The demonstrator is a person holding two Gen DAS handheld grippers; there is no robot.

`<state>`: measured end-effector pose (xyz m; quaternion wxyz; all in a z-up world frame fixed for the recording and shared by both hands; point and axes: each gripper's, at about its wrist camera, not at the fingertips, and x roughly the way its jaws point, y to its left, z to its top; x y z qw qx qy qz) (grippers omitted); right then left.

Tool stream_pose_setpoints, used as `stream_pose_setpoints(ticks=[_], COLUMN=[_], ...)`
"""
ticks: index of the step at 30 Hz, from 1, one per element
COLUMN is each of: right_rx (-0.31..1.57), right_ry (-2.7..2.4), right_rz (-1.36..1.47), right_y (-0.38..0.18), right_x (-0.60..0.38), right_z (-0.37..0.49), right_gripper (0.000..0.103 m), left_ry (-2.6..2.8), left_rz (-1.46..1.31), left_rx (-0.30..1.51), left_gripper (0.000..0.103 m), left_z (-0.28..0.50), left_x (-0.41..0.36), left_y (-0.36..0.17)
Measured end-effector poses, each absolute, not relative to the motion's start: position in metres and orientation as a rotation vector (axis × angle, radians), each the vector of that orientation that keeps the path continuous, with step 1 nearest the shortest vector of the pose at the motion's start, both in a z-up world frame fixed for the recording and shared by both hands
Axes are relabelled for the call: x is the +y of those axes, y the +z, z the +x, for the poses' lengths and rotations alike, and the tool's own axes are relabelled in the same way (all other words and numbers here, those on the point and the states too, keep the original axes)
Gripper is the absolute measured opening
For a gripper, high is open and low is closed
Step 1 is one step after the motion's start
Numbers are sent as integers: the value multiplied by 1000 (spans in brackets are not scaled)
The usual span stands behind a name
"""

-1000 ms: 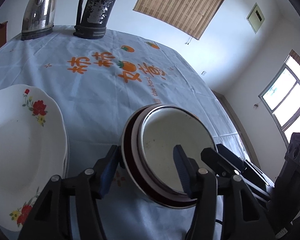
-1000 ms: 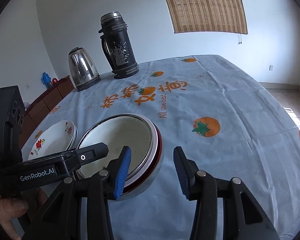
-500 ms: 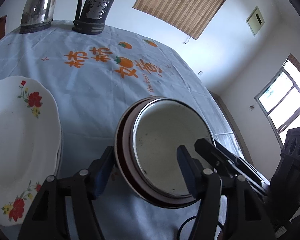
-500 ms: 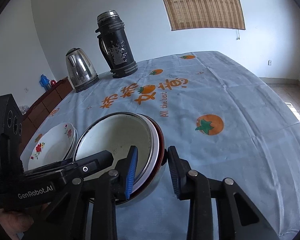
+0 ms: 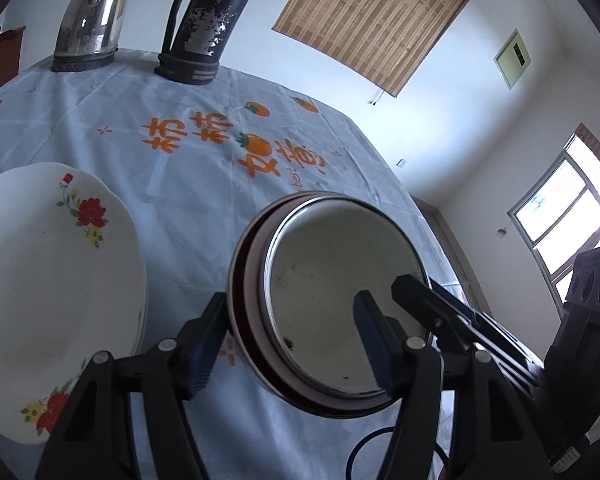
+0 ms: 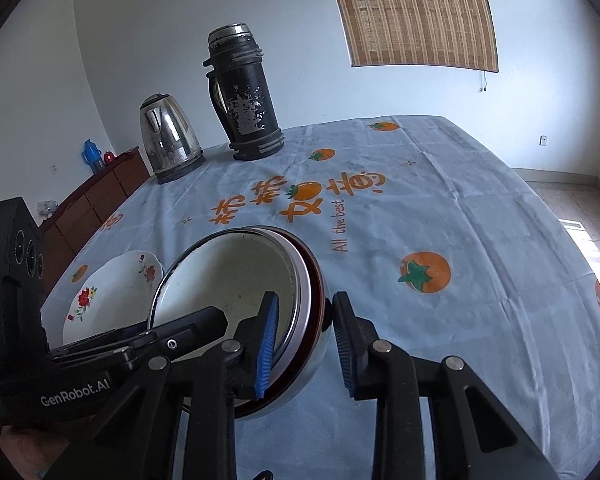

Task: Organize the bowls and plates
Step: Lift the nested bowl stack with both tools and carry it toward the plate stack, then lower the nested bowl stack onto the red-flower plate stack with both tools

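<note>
Both grippers are taking the nested bowls by opposite rim edges

The bowls point(image 5: 332, 312) are sitting on the counter point(image 5: 204, 208) just beside the floral plates point(image 5: 48, 264). The right gripper point(image 6: 304, 344) has been closing, its jaws straddling the rim for a lift, contact unclear; the left gripper point(image 5: 288, 336) is spread across the other side.

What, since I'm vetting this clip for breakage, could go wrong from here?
1. The right claw has just been closing with the rim of the nested bowls between its jaws; gripping one edge could tilt or separate the stack.
2. The left claw straddles the opposite rim without clamping, so a lift may go lopsided.
3. The flowered plates lie close beside the bowls; a swing could chip them.
</note>
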<state>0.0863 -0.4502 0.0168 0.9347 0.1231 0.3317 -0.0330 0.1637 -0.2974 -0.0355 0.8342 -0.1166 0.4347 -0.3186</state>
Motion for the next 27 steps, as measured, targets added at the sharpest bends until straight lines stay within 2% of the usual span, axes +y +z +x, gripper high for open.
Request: stream_pose_setpoints(ticks=[10,27], right_rx=[656,651], right_ry=[-9,140], right_rz=[233,203], right_y=[40,49], right_x=[-427,-358], right_z=[96,130], right_gripper=[30,30], left_ry=[-624,-485], left_rz=[-274,-261], left_rx=[869,844], left_gripper=[63,63], left_z=[167,181], left_x=[-267,-195], left_y=[-15,-2])
